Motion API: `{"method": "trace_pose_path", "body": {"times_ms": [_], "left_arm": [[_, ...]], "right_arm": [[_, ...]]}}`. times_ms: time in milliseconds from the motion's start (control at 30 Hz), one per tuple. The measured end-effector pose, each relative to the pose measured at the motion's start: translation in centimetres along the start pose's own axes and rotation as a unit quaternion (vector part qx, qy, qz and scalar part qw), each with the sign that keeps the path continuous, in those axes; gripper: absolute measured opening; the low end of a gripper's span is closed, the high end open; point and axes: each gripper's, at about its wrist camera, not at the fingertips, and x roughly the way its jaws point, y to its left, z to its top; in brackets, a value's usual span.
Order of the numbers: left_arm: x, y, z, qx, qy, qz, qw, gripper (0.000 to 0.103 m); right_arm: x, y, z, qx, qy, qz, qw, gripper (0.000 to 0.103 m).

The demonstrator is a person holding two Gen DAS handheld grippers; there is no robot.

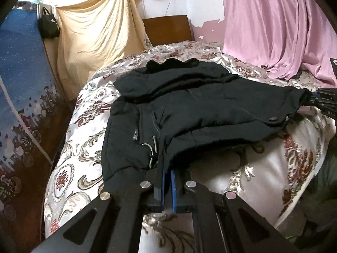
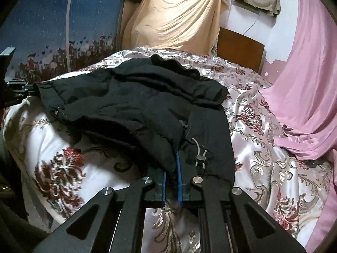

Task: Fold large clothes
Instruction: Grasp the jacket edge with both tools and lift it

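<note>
While both pairs of fingers pinch its near hem, the black jacket (image 1: 189, 109) lies spread on the bed (image 1: 84, 147).

Blue pads of the left gripper (image 1: 167, 175) are closed tight on the hem beside a drawcord toggle (image 1: 154, 154); the right gripper (image 2: 171, 168) is likewise clamped on the hem's other end (its own toggle (image 2: 201, 158) sits just beside it). Between them the lifted hem sags above the floral bedspread (image 2: 263, 158), collar toward the headboard (image 1: 168, 29). Pink cloth (image 1: 273, 31) drapes over the bed's far corner.
</note>
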Motion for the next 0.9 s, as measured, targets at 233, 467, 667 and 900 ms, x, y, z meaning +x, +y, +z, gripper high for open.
{"method": "trace_pose_path", "body": {"times_ms": [233,467,667,900], "left_arm": [[-2.1,0.0,1.2,-0.014,-0.015,-0.003,0.9998,0.005],[-1.5,1.2,6.1,-0.040,-0.042,0.010,0.9983,0.005],[0.4,2.8,11.5,-0.045,-0.057,0.041,0.9965,0.005],[3.4,4.4,16.6,-0.045,-0.075,0.059,0.9944,0.005]], "right_arm": [[-2.5,-0.4,0.4,0.030,-0.016,0.003,0.999,0.007],[-1.7,-2.5,4.0,0.068,-0.049,0.003,0.997,0.007],[0.2,-3.8,9.0,0.073,-0.084,-0.013,0.994,0.007],[3.3,-5.4,14.7,0.071,-0.111,-0.037,0.991,0.007]]}}
